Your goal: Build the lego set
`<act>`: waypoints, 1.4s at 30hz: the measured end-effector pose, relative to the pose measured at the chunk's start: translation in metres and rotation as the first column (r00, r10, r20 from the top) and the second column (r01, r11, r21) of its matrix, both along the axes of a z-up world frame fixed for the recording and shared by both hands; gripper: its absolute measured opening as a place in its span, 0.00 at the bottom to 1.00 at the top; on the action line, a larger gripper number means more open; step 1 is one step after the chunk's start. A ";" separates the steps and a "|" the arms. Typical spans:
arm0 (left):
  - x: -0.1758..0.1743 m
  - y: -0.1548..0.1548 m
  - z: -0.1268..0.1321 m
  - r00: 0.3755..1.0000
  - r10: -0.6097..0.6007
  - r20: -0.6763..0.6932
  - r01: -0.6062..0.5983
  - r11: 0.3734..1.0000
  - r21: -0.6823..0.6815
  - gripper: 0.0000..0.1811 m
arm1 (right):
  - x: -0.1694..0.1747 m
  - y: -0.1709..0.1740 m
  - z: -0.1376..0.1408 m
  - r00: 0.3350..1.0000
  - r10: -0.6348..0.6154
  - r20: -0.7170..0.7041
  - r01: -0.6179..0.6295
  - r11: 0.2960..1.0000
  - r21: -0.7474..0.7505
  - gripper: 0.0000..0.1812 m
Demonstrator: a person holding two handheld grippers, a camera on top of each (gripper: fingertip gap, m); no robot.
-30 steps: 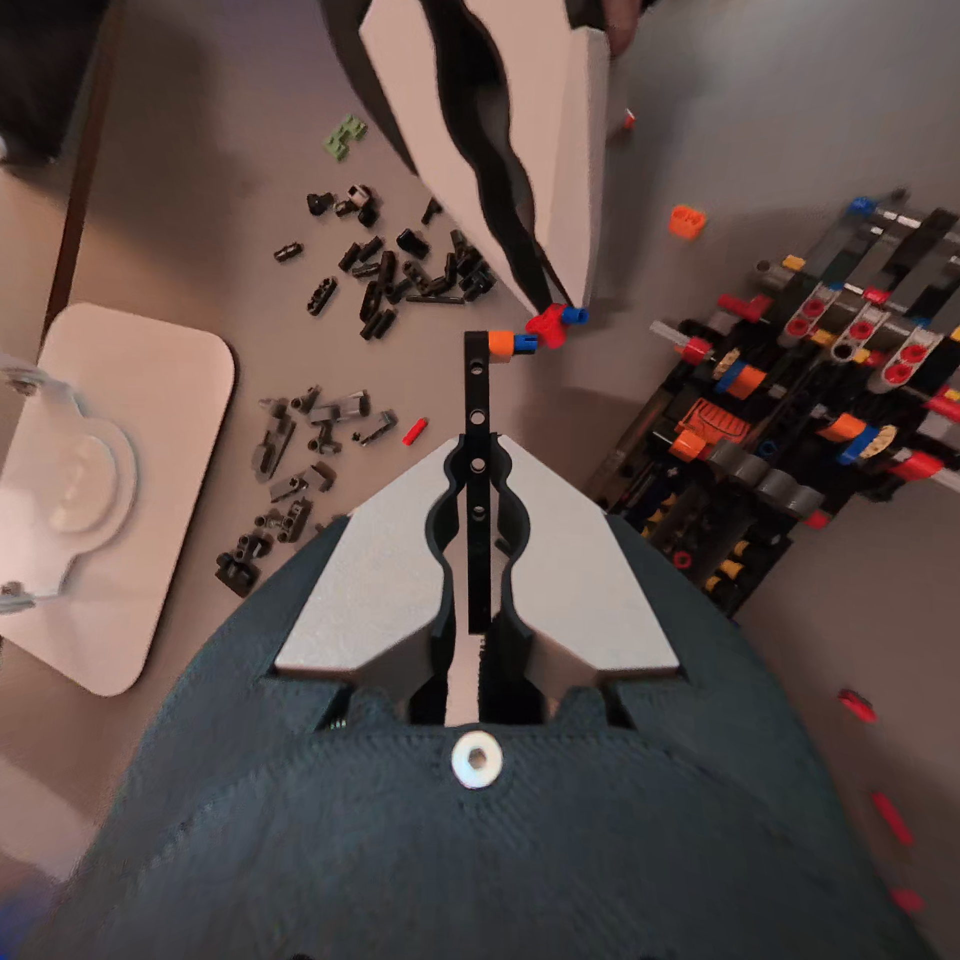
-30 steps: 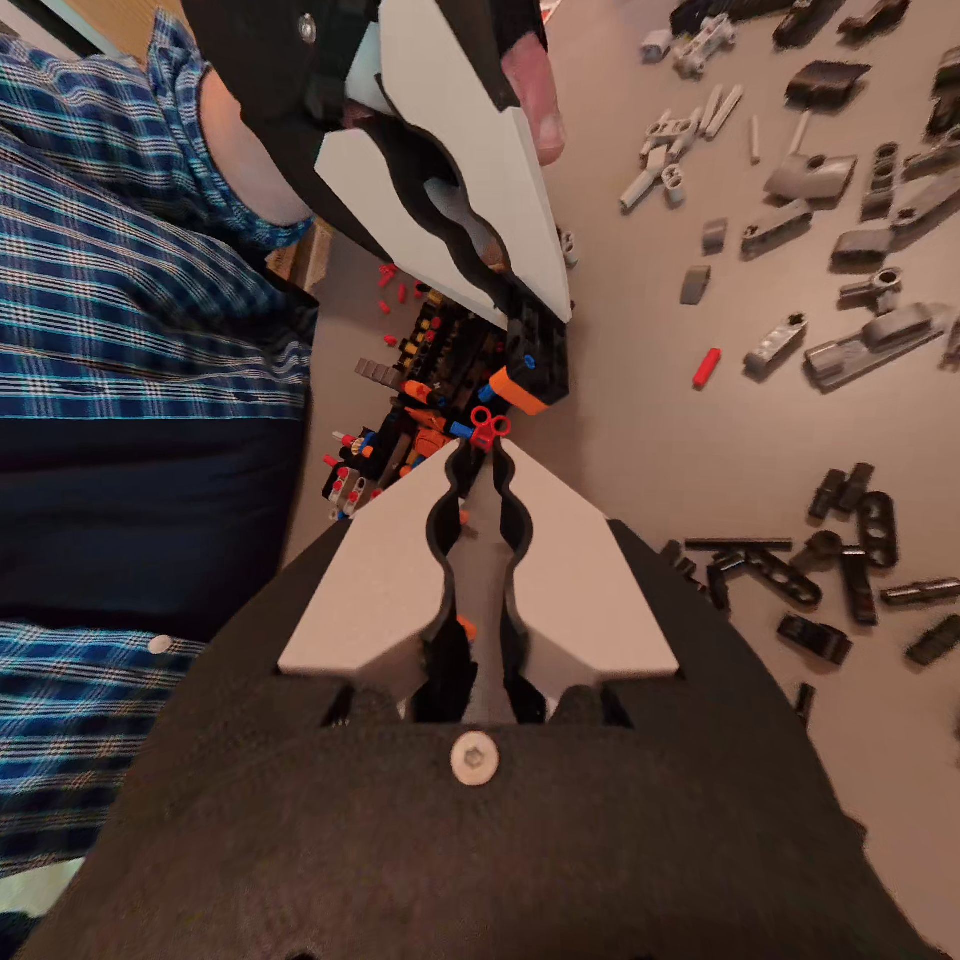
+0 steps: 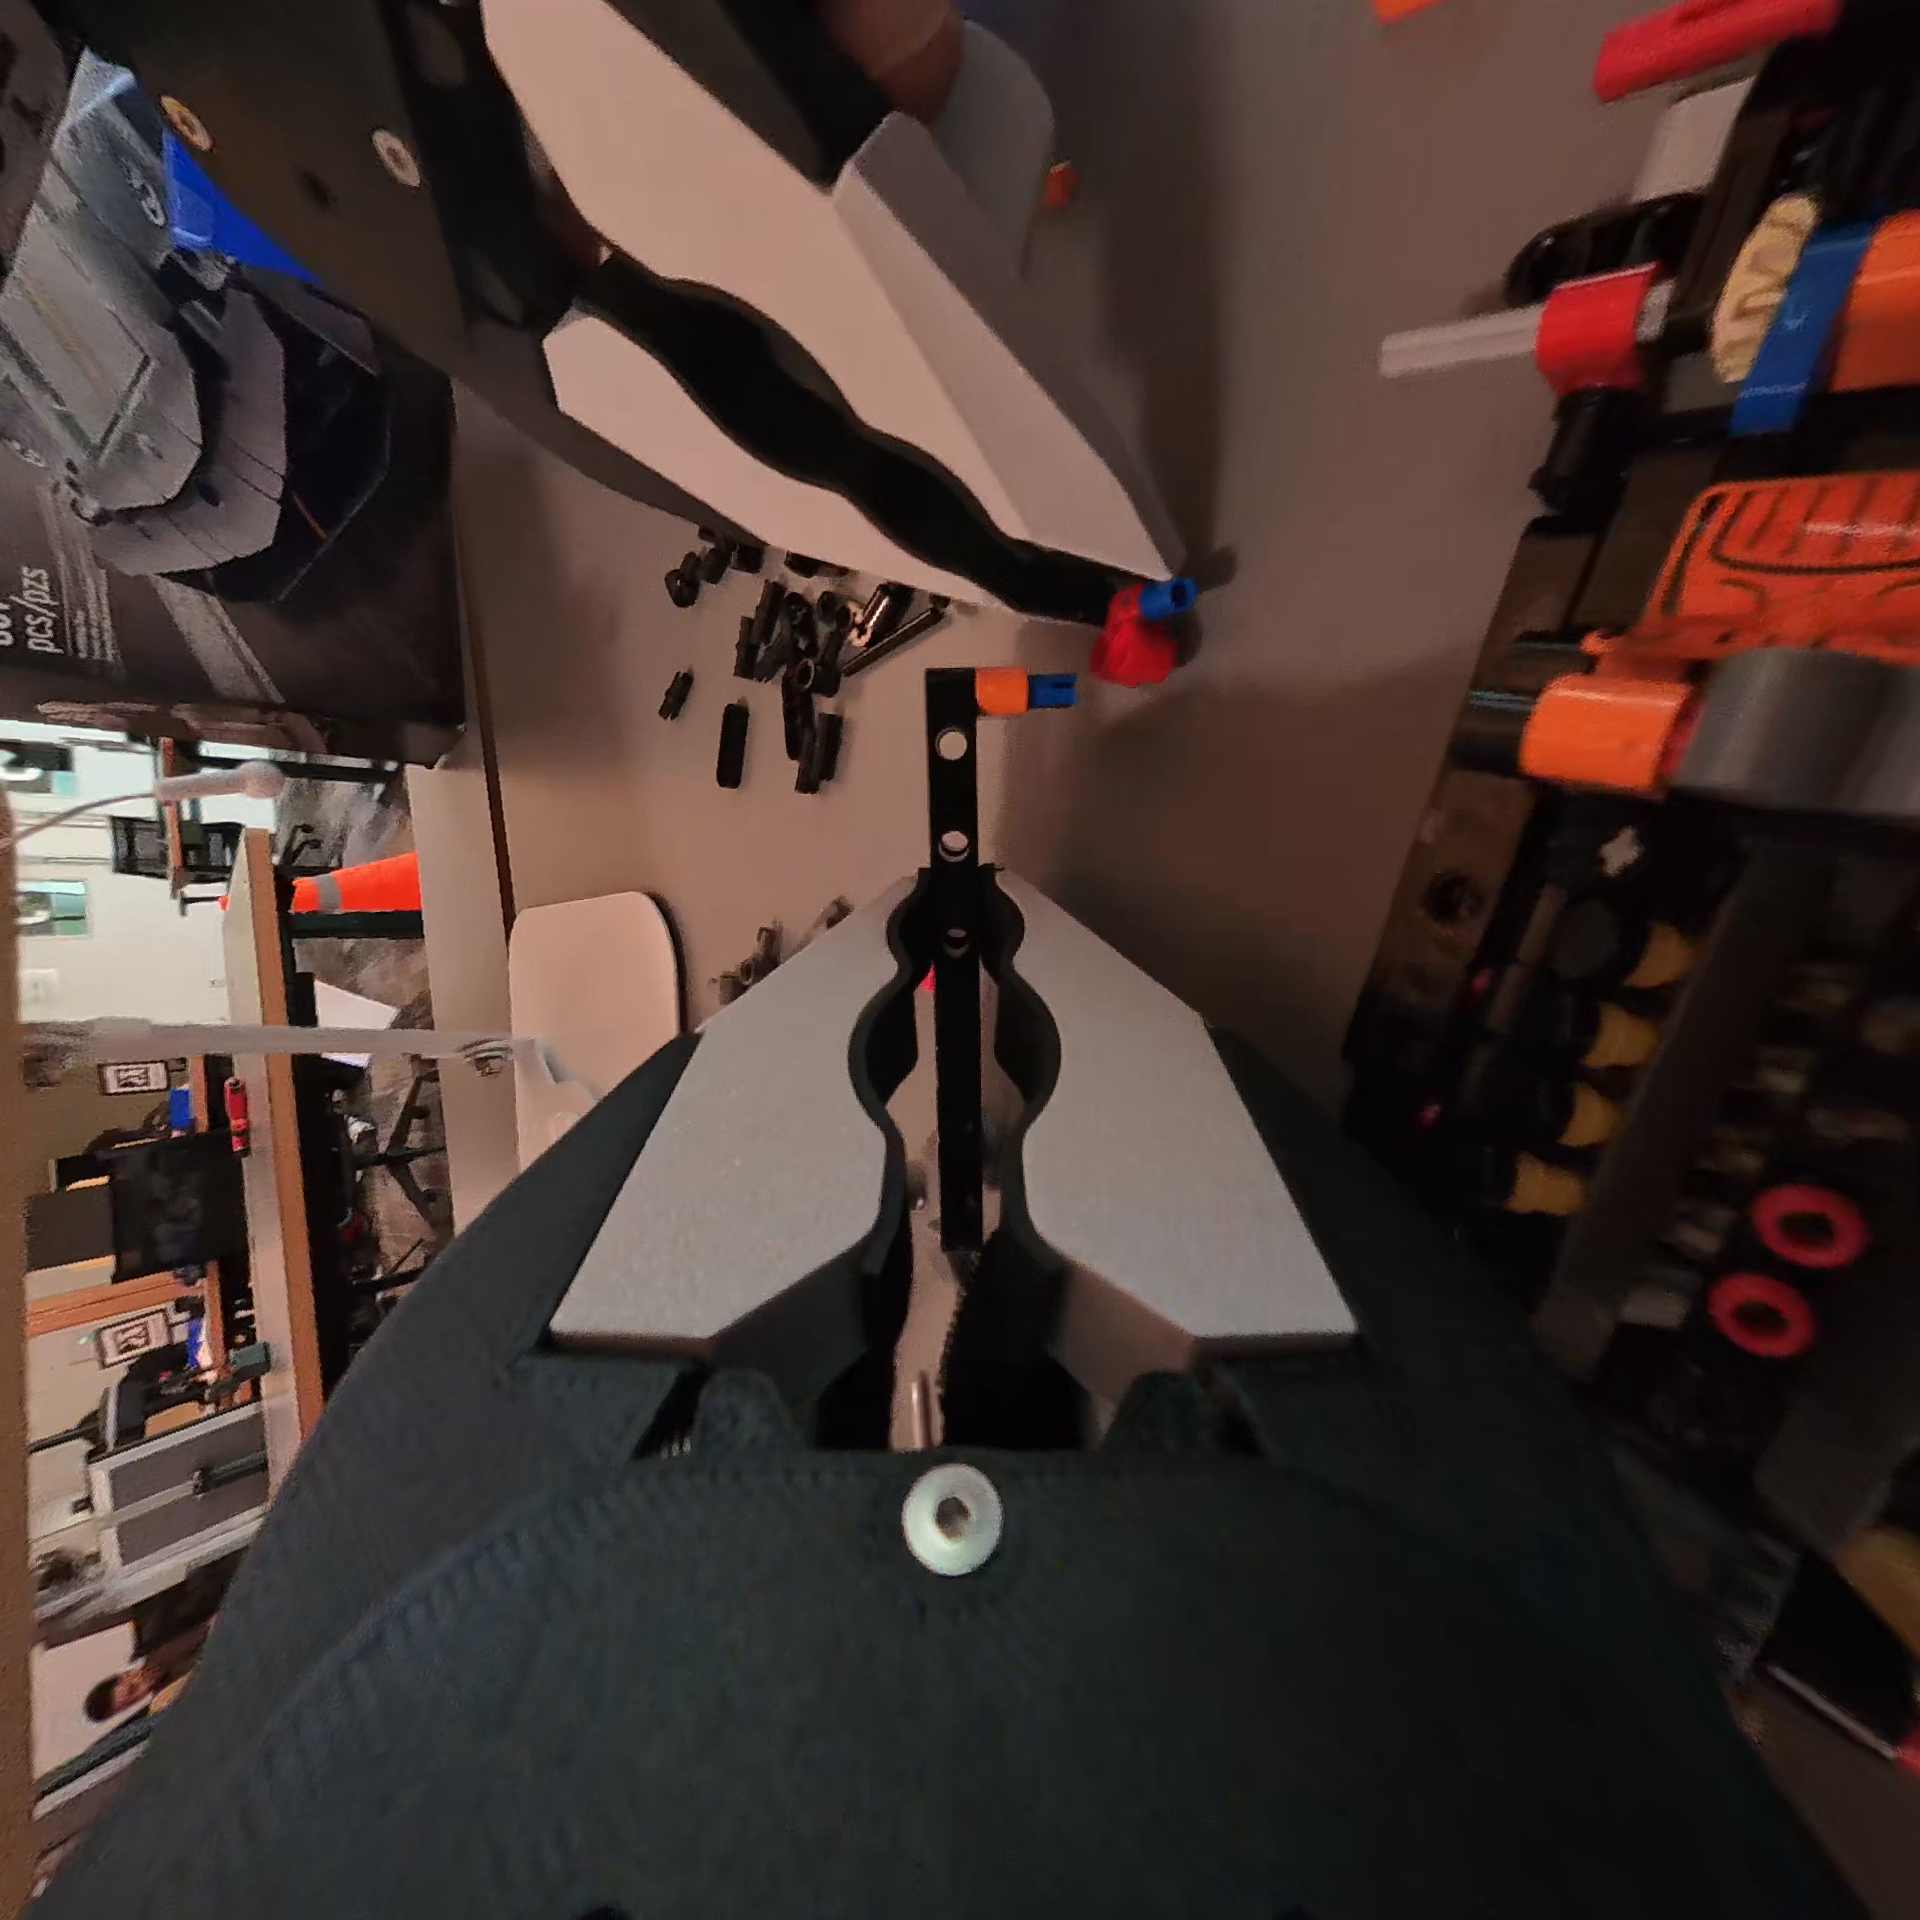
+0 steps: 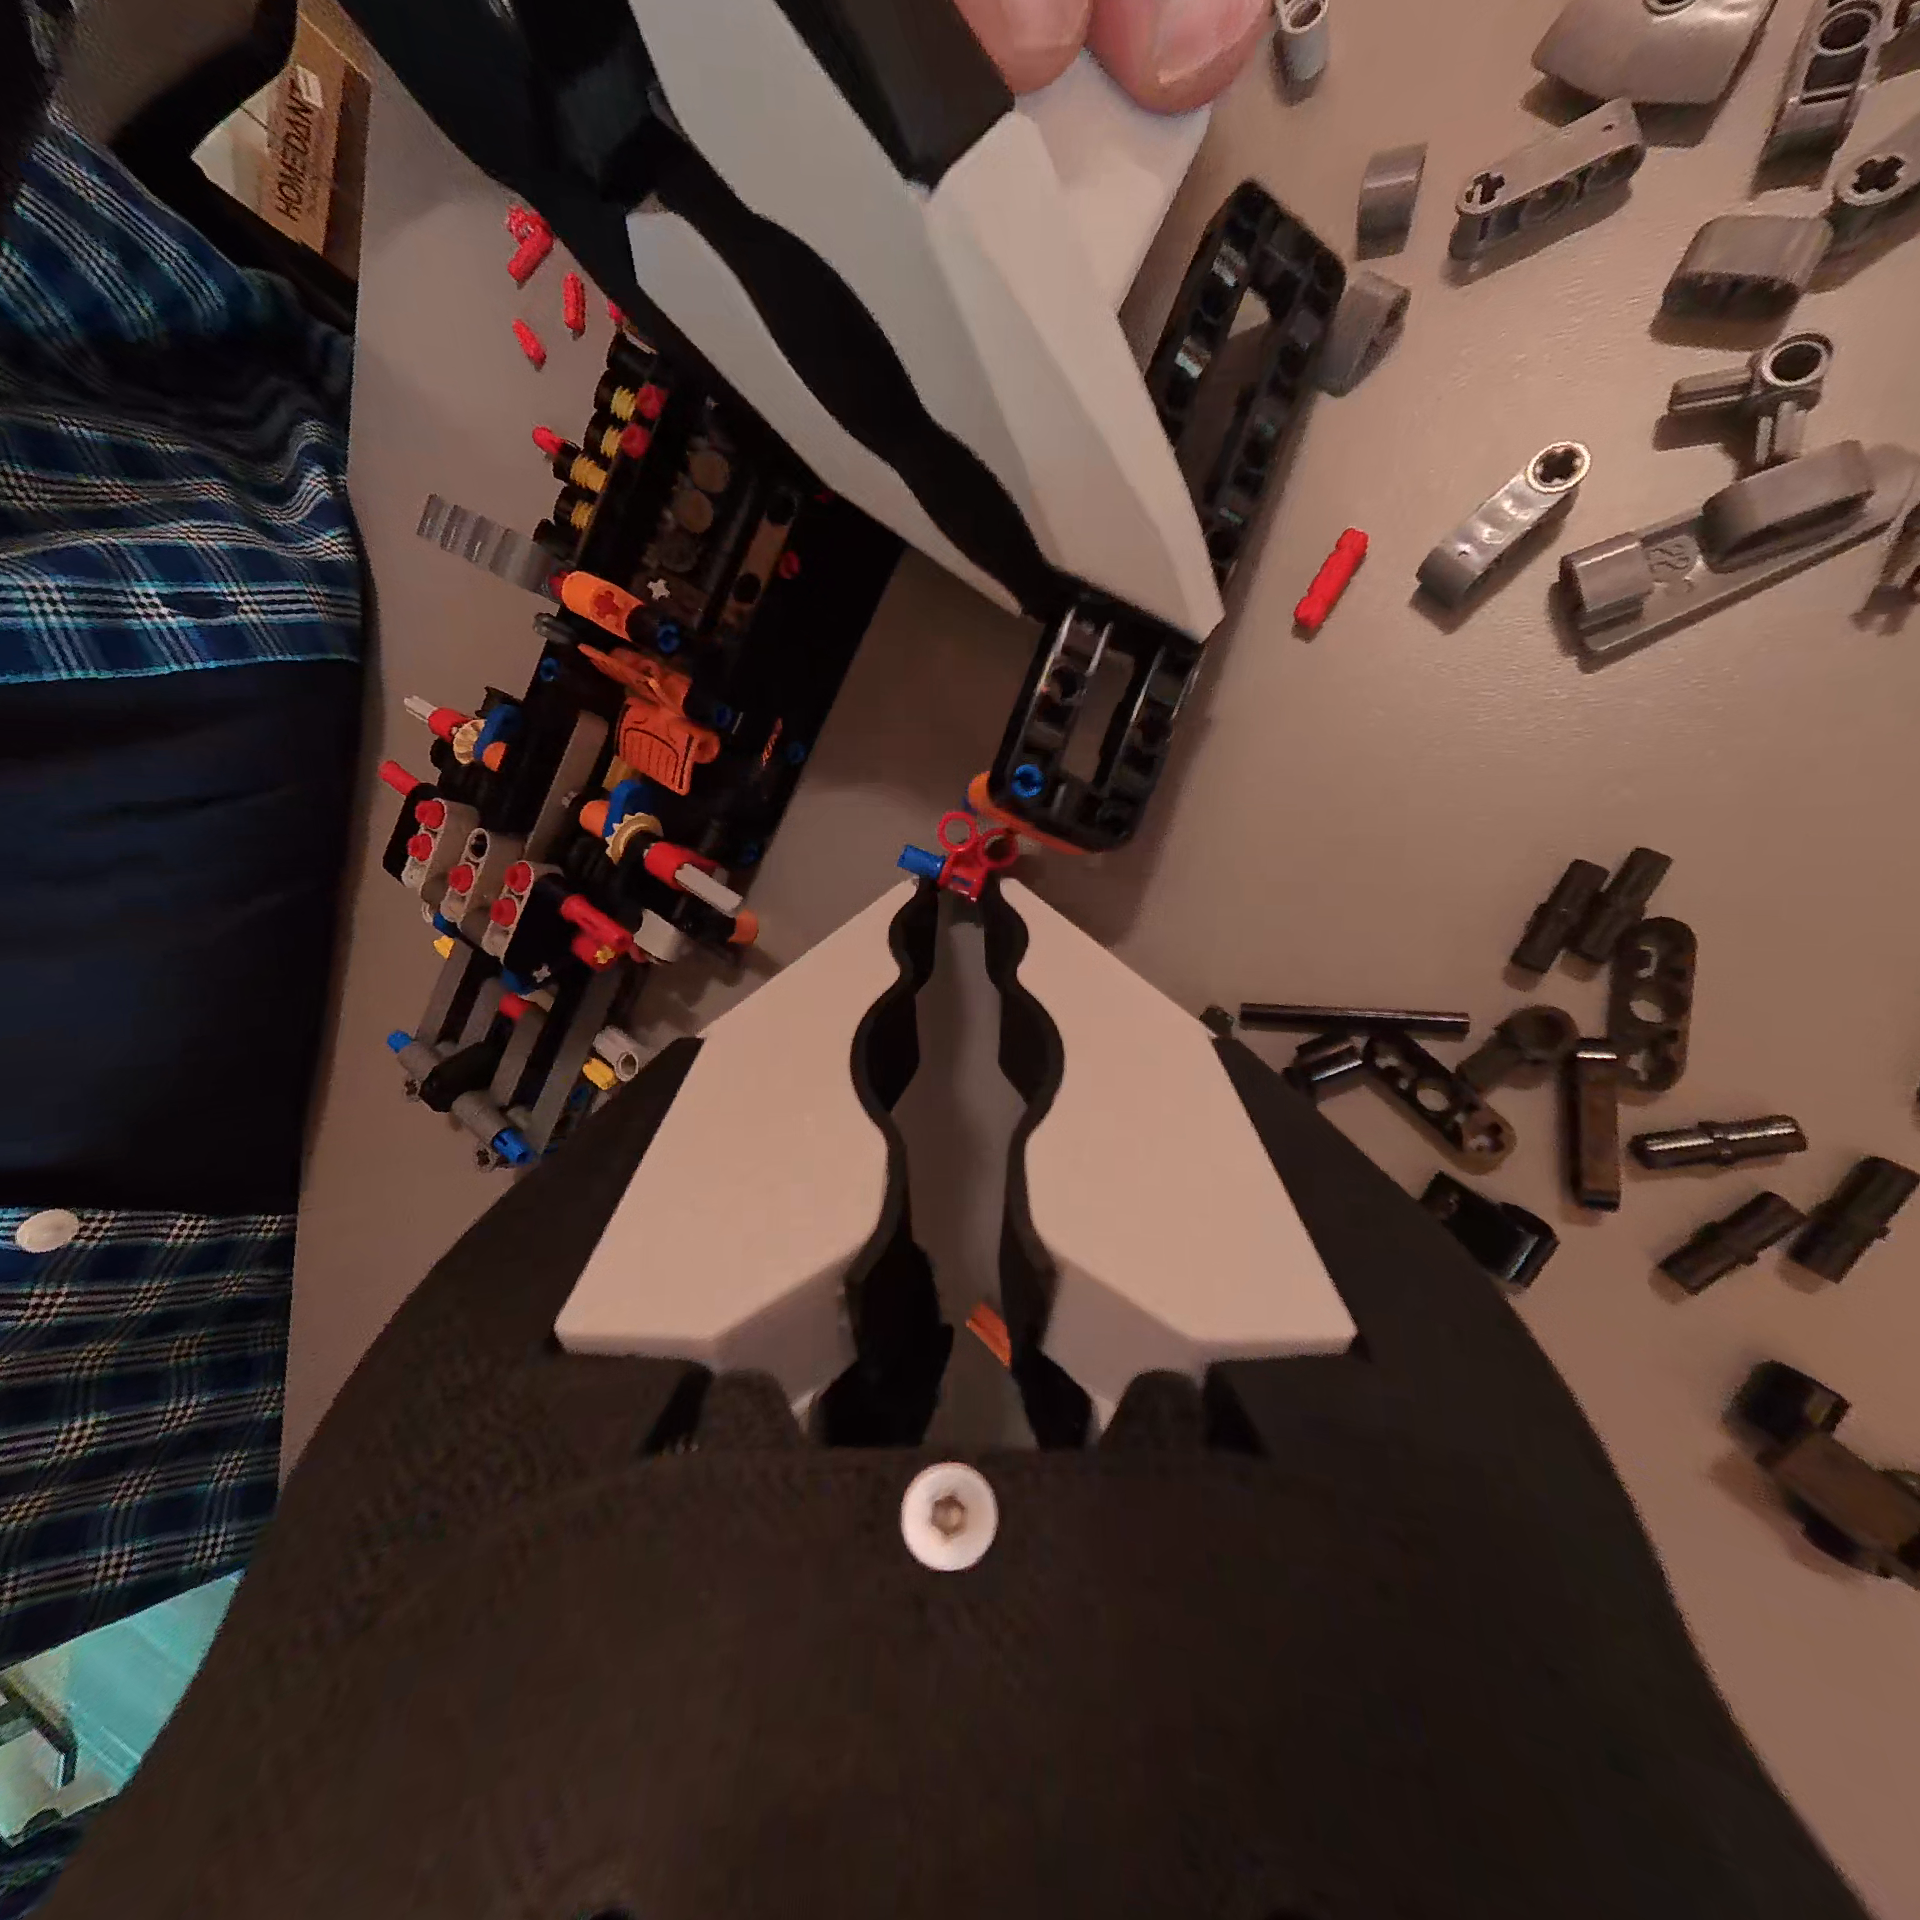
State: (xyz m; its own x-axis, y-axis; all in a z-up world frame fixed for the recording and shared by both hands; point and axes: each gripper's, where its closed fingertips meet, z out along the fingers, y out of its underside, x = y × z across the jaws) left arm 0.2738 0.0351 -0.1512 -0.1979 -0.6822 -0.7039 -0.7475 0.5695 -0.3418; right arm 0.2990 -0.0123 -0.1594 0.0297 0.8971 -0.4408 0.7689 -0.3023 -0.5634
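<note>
My left gripper (image 3: 956, 883) is shut on a black frame piece (image 3: 953, 790), seen edge-on. An orange bush (image 3: 1000, 693) and a blue pin (image 3: 1049, 689) stick out of the frame's far end. My right gripper (image 4: 961, 894) is shut on a small red connector (image 4: 966, 847) with a blue pin in it. The right gripper also shows at the top of the left wrist view (image 3: 1132, 592), holding the red connector (image 3: 1132, 649) just beyond the orange bush, with a small gap between them. In the right wrist view the left gripper (image 4: 1122, 613) holds the black frame (image 4: 1101, 727) right above the connector.
The partly built black, orange and red model (image 4: 623, 727) lies left of the grippers and fills the right side of the left wrist view (image 3: 1714, 831). Loose grey parts (image 4: 1662, 561), black parts (image 4: 1558, 1070), a red pin (image 4: 1330, 577) and a second black frame (image 4: 1247, 364) lie on the table. The set's box (image 3: 208, 416) stands behind. The left gripper's tips are roughly 6 cm from the right gripper's.
The left gripper has rolled and moved closer to the model, still holding the frame. Both held parts stay close together, and both grippers stay shut.
</note>
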 end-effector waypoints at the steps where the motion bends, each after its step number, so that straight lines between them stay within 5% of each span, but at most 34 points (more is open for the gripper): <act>1: 0.002 -0.003 -0.002 1.000 -0.014 0.000 0.014 1.000 -0.008 0.04 | 0.000 0.000 0.000 1.000 -0.002 0.000 0.002 1.000 -0.007 0.04; 14: 0.002 -0.003 -0.004 0.997 -0.040 -0.072 0.043 0.998 0.050 0.04 | -0.002 0.002 0.004 0.999 -0.045 0.006 0.045 0.998 -0.035 0.06; 33: 0.003 -0.003 0.007 0.998 0.057 -0.012 -0.057 0.998 -0.009 0.04 | 0.007 0.022 0.026 0.987 -0.138 -0.081 0.156 0.944 0.291 0.09; 38: 0.000 0.004 0.018 0.992 0.122 0.015 -0.122 0.992 0.006 0.04 | 0.000 0.022 0.029 0.975 -0.196 -0.105 0.209 0.969 0.132 0.25; 42: 0.000 0.006 0.025 0.991 0.136 0.018 -0.136 0.989 0.055 0.04 | -0.011 0.030 0.039 0.940 -0.288 -0.186 0.293 0.956 -0.001 0.23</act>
